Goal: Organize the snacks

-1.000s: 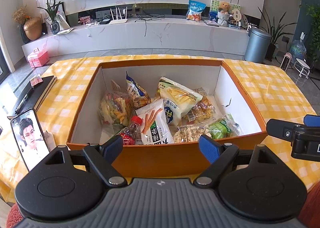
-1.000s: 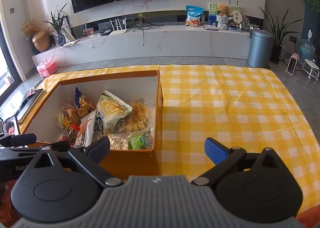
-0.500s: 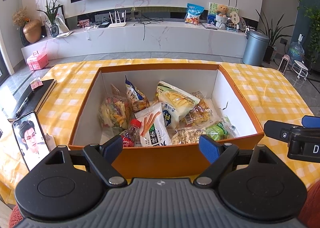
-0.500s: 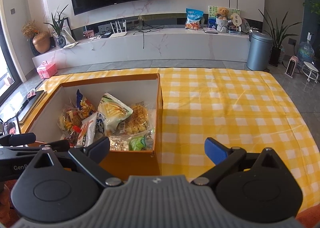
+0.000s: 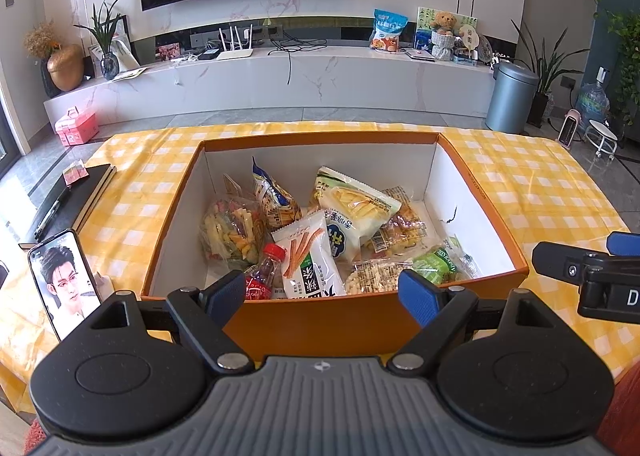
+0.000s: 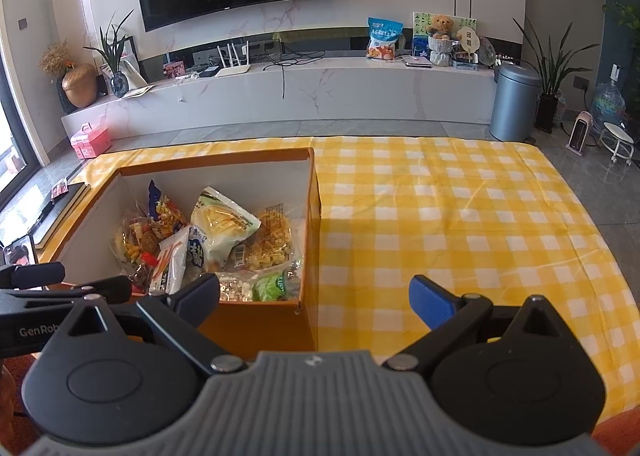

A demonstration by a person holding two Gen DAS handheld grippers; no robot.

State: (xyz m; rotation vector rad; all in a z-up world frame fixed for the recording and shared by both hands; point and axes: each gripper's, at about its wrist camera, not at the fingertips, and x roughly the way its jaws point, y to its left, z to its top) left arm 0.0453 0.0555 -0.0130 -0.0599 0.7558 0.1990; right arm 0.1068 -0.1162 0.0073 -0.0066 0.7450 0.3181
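Snacks sit heaped inside an open orange box [image 5: 334, 320] with white inner walls, standing on a table under a yellow checked cloth [image 6: 460, 216]. No packet lies loose on the cloth in either view, so the gathering looks largely or wholly done; whether any sorting within the box is still meant, the pictures cannot say.

Counted in the box: one clear bag of mixed coloured crisps [image 5: 230, 232] at the left, one blue and yellow bag [image 5: 274, 196] standing behind it, one small bottle with a red cap [image 5: 264, 270], one white packet picturing orange sticks [image 5: 310, 258], one pale green and white bag of yellow chips [image 5: 354, 208], one clear packet of golden pieces [image 5: 400, 228], one clear packet of pale rounds [image 5: 372, 276], and one green packet [image 5: 438, 262]. Eight items show; more may lie hidden beneath.

The left gripper [image 5: 322, 294] hovers just before the box's near wall, fingers spread and holding nothing. The right gripper [image 6: 316, 296] hangs over the box's right corner and bare cloth, fingers likewise spread and empty.

Left of the box rest one phone [image 5: 64, 276] and one dark notebook [image 5: 70, 202].
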